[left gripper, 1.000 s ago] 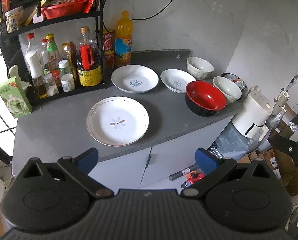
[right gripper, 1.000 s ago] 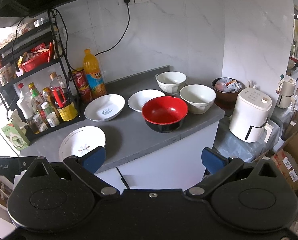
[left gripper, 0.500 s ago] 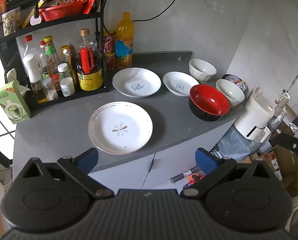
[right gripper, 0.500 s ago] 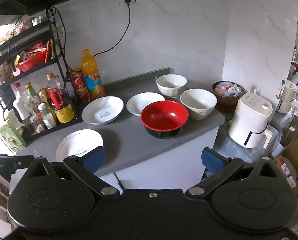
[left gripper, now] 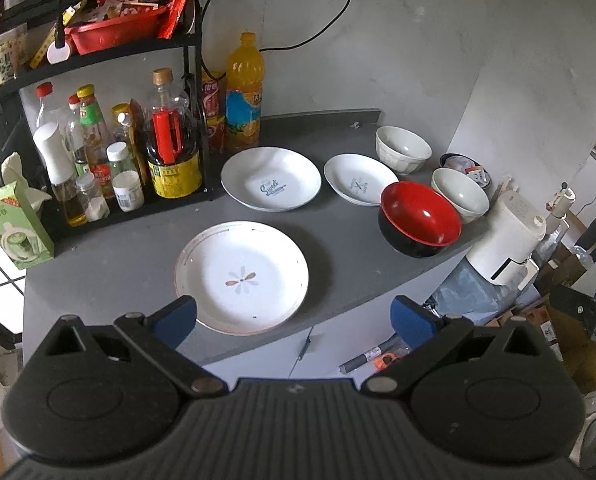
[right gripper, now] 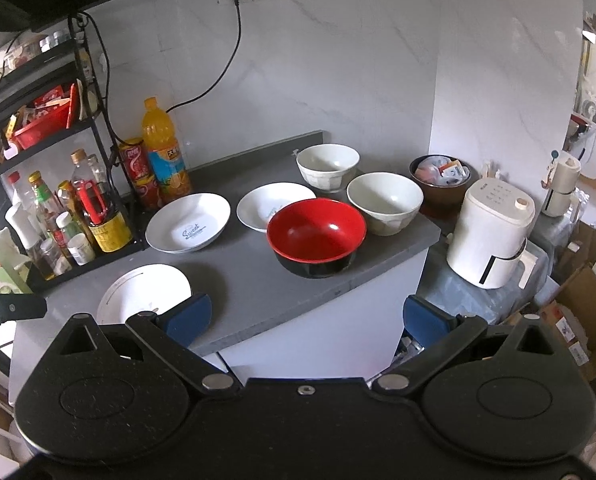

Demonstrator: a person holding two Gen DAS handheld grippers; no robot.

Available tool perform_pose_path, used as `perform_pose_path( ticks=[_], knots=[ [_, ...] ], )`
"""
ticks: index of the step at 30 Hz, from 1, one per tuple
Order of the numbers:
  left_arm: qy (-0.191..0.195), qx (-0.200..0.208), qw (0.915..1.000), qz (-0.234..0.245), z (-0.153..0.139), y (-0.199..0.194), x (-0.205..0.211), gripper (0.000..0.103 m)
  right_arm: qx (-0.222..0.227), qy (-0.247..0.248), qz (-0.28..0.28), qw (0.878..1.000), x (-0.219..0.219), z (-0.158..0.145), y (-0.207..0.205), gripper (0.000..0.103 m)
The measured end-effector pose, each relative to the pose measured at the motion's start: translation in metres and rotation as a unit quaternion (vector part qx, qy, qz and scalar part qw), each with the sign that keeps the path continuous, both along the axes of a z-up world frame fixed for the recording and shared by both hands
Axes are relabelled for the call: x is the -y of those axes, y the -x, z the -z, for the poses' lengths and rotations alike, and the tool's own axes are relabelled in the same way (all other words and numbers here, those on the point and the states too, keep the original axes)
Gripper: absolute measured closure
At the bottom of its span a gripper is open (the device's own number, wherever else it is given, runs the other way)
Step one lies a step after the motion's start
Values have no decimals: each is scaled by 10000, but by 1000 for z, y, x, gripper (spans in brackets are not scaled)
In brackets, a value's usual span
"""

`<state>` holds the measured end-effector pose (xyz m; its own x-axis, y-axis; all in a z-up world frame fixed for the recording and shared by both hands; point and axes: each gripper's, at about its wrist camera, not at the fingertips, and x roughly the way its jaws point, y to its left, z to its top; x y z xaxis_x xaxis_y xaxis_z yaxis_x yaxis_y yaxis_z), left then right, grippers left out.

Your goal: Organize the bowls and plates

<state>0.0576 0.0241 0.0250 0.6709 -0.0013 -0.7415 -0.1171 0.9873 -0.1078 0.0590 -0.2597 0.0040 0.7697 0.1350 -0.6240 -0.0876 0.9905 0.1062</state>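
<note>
On the grey counter (left gripper: 129,256) lie a white flower plate (left gripper: 241,276) near the front edge, a white "Sweet" plate (left gripper: 271,178) and a smaller white plate (left gripper: 358,179) behind it. A red and black bowl (left gripper: 420,218) and two white bowls (left gripper: 402,154) (left gripper: 460,194) stand at the right. My left gripper (left gripper: 293,318) hangs open above the front edge, close to the flower plate. My right gripper (right gripper: 306,320) is open too, held back from the counter, facing the red bowl (right gripper: 316,236). Both hold nothing.
A black rack (left gripper: 97,136) of bottles fills the counter's left, with an orange drink bottle (left gripper: 243,92) and a green carton (left gripper: 11,224) beside it. A white appliance (right gripper: 492,234) stands lower at the right, next to a brown bowl of packets (right gripper: 442,176). Cardboard boxes (right gripper: 582,316) crowd the floor.
Both grippers have drifted slightly, the left a little closer to the flower plate, the right a little back. Nothing on the counter has moved and both stay open.
</note>
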Motion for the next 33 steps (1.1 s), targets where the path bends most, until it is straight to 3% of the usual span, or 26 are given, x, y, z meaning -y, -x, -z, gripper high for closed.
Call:
perform_pose_path(
  ticks=[20, 33],
  knots=[
    [41, -115, 9998, 182, 21, -25, -6, 1, -128, 24, 185, 9997, -5, 10, -30, 0],
    [138, -196, 9988, 419, 38, -77, -15, 1, -312, -110, 707, 9969, 3, 31, -67, 0]
  ],
)
